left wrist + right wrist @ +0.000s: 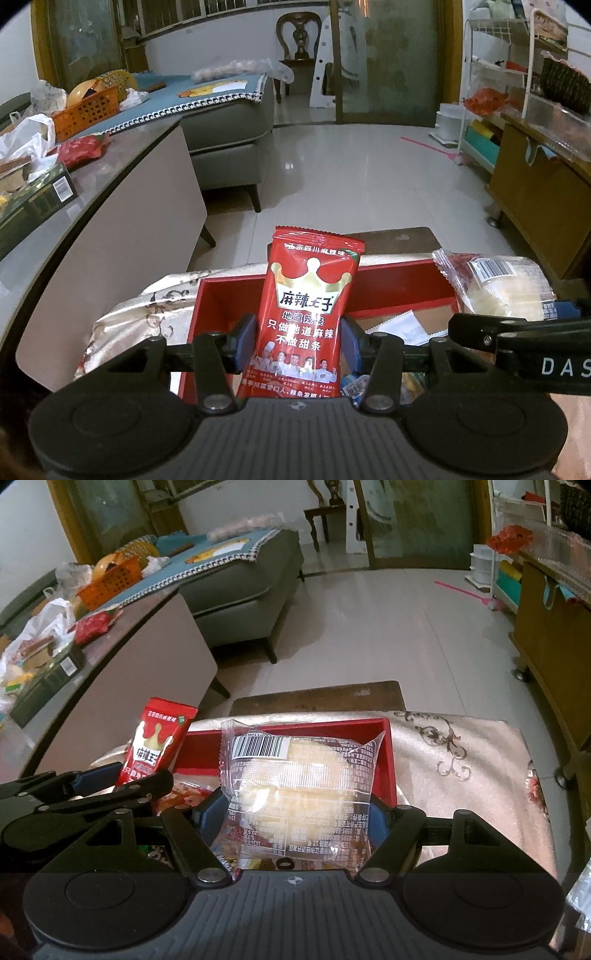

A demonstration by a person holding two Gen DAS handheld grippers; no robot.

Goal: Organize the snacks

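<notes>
Clamped between the blue pads of the left gripper (298, 341), a red foil packet of spicy strips printed with a gold crown (308, 314) is held upright above the open red cardboard box (391, 291). A clear plastic packet holding pale round cakes (295, 790) is likewise pinched by the right gripper (291, 812), over the same box. The box is seen resting on a beige patterned cloth (461, 746); inside it, a white-wrapped snack and several coloured packets are partly visible, mostly hidden by the grippers. The step in hand is judged to be placing both packets into the box. The next move would call for lowering each packet into a free spot, then releasing one at a time so neither packet is knocked by the other gripper
</notes>
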